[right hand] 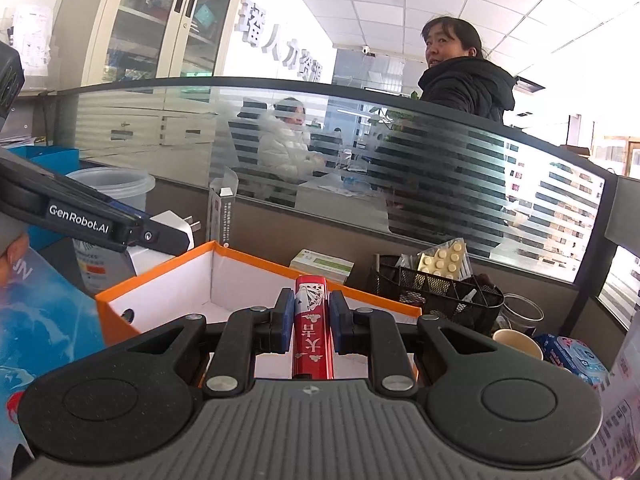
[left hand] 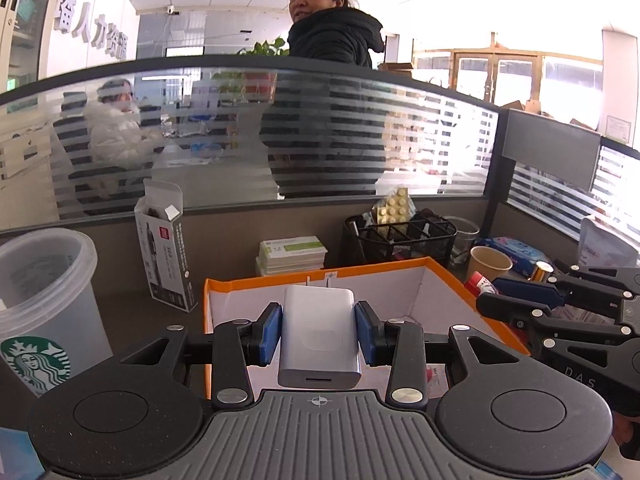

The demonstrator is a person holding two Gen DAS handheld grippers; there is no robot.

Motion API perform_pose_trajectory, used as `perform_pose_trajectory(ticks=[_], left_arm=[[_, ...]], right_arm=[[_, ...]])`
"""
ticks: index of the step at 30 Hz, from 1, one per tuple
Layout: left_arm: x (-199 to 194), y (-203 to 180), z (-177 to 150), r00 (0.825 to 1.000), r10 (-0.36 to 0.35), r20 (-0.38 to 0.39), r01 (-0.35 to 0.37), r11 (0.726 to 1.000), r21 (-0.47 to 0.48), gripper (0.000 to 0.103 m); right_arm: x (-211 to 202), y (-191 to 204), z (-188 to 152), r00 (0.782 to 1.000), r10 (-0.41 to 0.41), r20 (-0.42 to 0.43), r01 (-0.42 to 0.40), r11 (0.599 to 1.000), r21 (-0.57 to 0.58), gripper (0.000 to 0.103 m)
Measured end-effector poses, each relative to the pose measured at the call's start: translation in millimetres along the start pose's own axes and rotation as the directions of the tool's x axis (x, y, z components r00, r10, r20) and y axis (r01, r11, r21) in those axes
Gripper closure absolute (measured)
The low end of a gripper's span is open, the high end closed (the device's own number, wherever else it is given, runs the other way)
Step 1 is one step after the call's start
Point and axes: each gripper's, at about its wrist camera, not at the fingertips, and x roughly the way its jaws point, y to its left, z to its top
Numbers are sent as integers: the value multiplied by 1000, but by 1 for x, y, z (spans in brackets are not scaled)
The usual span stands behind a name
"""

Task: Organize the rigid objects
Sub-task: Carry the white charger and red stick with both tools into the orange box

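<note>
Left tongs (left hand: 319,334) clamped on white charger (left hand: 319,340), prongs up, held over near edge of orange box (left hand: 460,286). Right tongs (right hand: 309,322) clamped on red card pack (right hand: 311,332), also over the box (right hand: 160,276), at its right side. Box interior white; contents mostly hidden by both tools. Left of box: Starbucks cup (left hand: 40,292) and upright pen carton (left hand: 164,256). Behind box: stacked green-white packs (left hand: 292,254) and mesh caddy (left hand: 400,240) with blister pack (left hand: 394,206). Right of box: paper cup (left hand: 490,262). All on worktop against glass partition (left hand: 240,128).
</note>
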Motion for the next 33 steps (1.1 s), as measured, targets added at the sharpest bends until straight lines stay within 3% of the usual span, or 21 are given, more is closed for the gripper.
perform_pose_trajectory(ticks=[16,24,33], left_arm=[[69,18,-18,989,8,-147,-17,998,-60,66],[85,20,-26,978,22,-208,-35,998,-60,66],[93,15,-29,970,15,-242,-29,998,-53,66]], right_arm=[[67,-9,-14,990,52,-131,-43,997,67,86],[96,-3,-20,972,83,-221,-71,995,63,86],[107,1,-23,962,72,-264,-63,997,45,86]])
